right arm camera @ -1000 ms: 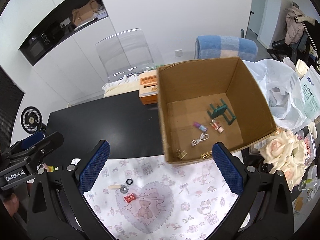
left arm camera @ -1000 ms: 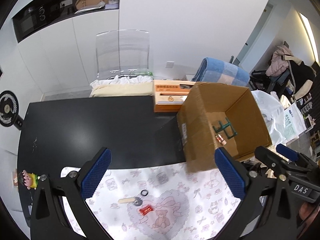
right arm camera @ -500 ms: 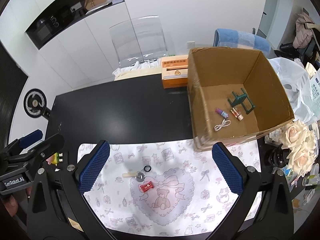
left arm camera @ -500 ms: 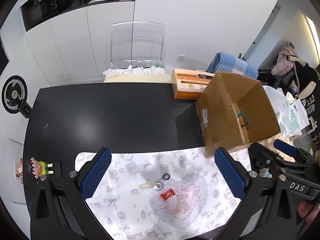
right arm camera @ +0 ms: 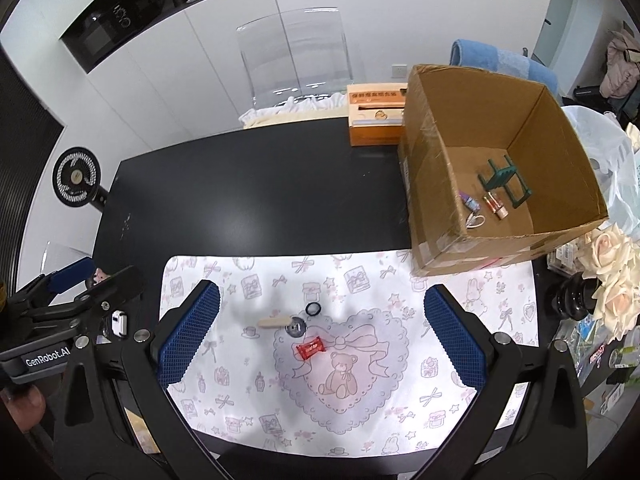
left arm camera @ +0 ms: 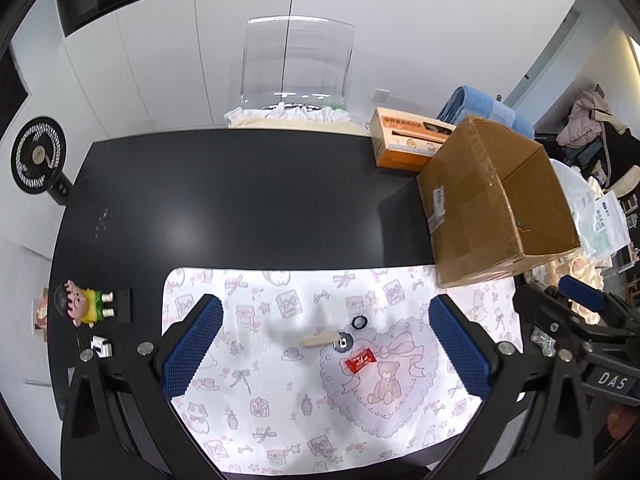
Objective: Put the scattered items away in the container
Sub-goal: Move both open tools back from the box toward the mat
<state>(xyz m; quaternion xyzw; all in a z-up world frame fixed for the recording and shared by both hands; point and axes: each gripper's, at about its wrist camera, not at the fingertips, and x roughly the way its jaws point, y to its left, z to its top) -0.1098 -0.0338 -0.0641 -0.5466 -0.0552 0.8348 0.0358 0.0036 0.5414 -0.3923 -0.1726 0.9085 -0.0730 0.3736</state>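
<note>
On the patterned white cloth (left arm camera: 256, 360) (right arm camera: 400, 360) lie a red wrapped candy (left arm camera: 361, 360) (right arm camera: 311, 348), a small black ring (left arm camera: 359, 323) (right arm camera: 313, 309), a silver round piece (left arm camera: 342, 341) (right arm camera: 295, 327) and a pale wooden stick (left arm camera: 318, 340) (right arm camera: 273, 321). The open cardboard box (left arm camera: 492, 200) (right arm camera: 496, 152) stands at the cloth's far right corner; a green rack (right arm camera: 505, 178), a small tube and a white cable lie inside. My left gripper (left arm camera: 326, 344) and right gripper (right arm camera: 320, 330) both hover open above the small items, holding nothing.
An orange carton (left arm camera: 404, 144) (right arm camera: 376, 114) sits behind the box on the black table (left arm camera: 240, 200). A cartoon figurine (left arm camera: 82, 306) stands at the table's left edge. A clear chair (left arm camera: 296, 64), a fan (left arm camera: 36, 162), white roses (right arm camera: 612, 276) and a plastic bag surround the table.
Both grippers have pulled back from the box and swung left over the cloth; the small items now sit between the fingers in both views. Both stay open.
</note>
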